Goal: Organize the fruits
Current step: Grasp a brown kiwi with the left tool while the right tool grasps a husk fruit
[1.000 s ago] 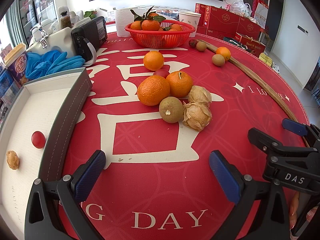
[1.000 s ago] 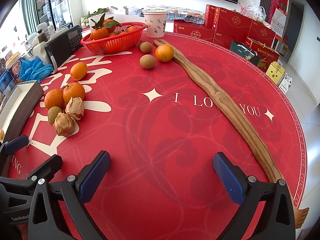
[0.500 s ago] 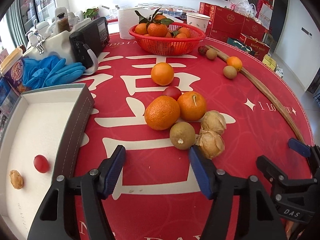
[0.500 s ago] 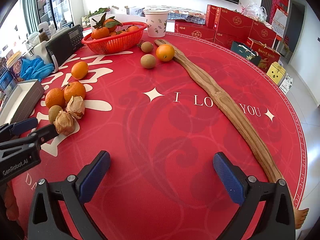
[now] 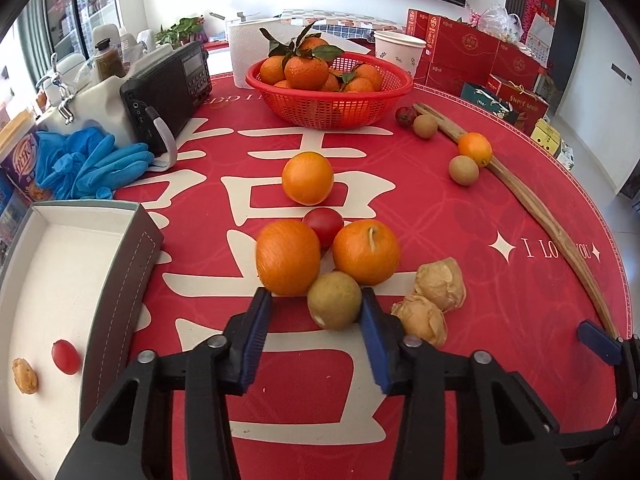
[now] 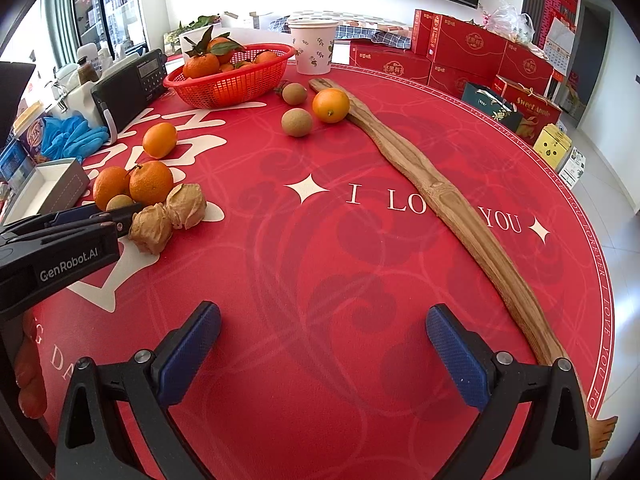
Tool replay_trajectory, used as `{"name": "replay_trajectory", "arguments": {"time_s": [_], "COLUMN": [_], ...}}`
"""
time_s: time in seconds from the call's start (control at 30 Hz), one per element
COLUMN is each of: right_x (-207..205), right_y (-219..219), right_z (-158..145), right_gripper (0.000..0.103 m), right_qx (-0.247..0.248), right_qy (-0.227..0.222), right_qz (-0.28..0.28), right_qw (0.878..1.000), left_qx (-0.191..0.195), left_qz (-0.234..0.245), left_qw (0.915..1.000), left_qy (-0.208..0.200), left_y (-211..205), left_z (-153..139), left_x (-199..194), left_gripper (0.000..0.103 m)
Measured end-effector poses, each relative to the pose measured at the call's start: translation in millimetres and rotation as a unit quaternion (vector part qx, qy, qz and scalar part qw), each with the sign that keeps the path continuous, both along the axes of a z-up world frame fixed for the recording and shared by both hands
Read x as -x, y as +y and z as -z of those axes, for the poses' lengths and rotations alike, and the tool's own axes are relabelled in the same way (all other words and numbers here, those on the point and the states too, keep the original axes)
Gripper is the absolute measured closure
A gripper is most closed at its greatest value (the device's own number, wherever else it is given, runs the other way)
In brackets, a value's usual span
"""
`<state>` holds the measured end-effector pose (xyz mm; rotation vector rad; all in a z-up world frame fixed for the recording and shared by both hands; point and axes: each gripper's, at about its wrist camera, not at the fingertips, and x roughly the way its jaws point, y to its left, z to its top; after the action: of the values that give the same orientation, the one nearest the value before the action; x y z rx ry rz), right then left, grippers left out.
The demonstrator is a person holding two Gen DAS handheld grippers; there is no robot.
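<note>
L tongs closing round brown fruit, maybe touching; R tongs apart over red tablecloth.

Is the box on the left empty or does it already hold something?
Not empty: the box holds a small red fruit and a small tan piece.

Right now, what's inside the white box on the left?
The white box holds one small red fruit and a small tan one, lying apart. Its nearest part runs out of the picture, so anything there is unseen.
</note>
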<state>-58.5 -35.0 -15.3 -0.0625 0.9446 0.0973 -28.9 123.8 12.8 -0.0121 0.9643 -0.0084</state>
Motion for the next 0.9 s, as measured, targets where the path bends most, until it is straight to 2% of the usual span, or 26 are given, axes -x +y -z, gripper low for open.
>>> {"name": "replay_trajectory", "arguments": {"time_s": [0.13, 0.33, 0.63, 0.77, 0.8, 0.87, 0.9], "right_x": [0, 1, -6, -19, -24, -29, -30], "right_y": [0, 1, 66, 90, 93, 97, 97], "right_z": [0, 0, 0, 0, 0, -4, -6], "right_gripper": [0.0, 0.0, 0.0, 0.001, 0.004, 0.02, 0.042], "right_qx": [0.0, -0.001, -0.001, -0.004, -0.005, -0.002, -0.005], "right_qy": [0.0, 0.001, 0.005, 0.006, 0.005, -0.008, -0.014], "right_qz": [0.0, -0.003, -0.115, -0.132, -0.133, -0.129, -0.128], "right_qw": [1.0, 1.0, 0.993, 0.991, 0.991, 0.992, 0.992], "left_qx": [-0.005, -0.013, -0.009, -0.005, -0.002, -0.007, -0.007], "left_qz": [-0.003, -0.014, -0.034, -0.044, -0.043, -0.041, -0.037], "left_qw": [1.0, 0.9997, 0.9991, 0.9989, 0.9989, 0.999, 0.9991], "left_qy": [-0.007, -0.014, -0.023, -0.019, -0.018, -0.017, -0.017], "left_y": [5, 27, 47, 51, 52, 52, 52], "left_z": [1, 0, 1, 0, 0, 0, 0], "left_x": [10, 46, 79, 78, 78, 78, 78], "left_gripper": [0.077, 0.077, 0.077, 0.076, 0.075, 0.068, 0.063]}}
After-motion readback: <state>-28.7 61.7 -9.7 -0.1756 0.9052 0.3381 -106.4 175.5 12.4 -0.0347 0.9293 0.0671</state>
